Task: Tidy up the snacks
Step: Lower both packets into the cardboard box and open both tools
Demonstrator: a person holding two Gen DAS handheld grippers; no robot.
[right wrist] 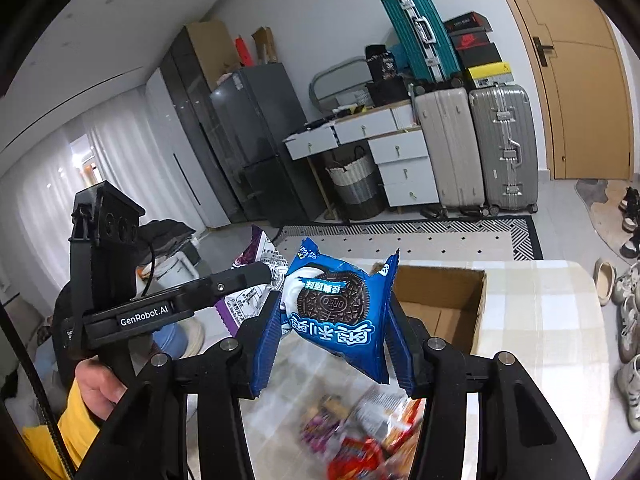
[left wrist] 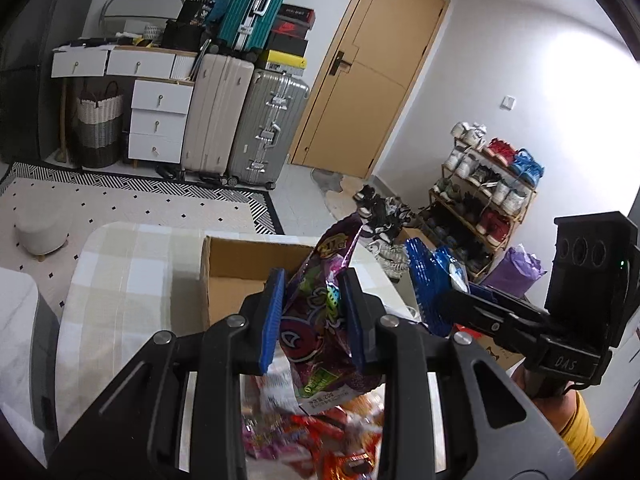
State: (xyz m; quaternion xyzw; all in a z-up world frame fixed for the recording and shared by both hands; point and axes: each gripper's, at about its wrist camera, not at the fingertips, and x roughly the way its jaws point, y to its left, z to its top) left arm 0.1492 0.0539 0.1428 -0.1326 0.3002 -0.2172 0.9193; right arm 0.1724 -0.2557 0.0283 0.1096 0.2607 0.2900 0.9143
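A lived-in home: beyond the fingers stand stacked suitcases [left wrist: 244, 120], a white drawer unit [left wrist: 158, 120], a patterned rug [left wrist: 132, 204] and, to the right, a shoe rack [left wrist: 486, 188] by a wooden door [left wrist: 372, 68].

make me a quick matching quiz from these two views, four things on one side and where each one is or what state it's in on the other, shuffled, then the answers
Things
1. purple snack bag
2. blue Oreo packet
3. cardboard box
4. teal suitcase

Place or state
A. open, on the checked tablecloth
B. held in the right gripper
C. leaning on top of the upright suitcases by the door
D. held in the left gripper

Pairs: 1-D, 2-B, 3-A, 4-C
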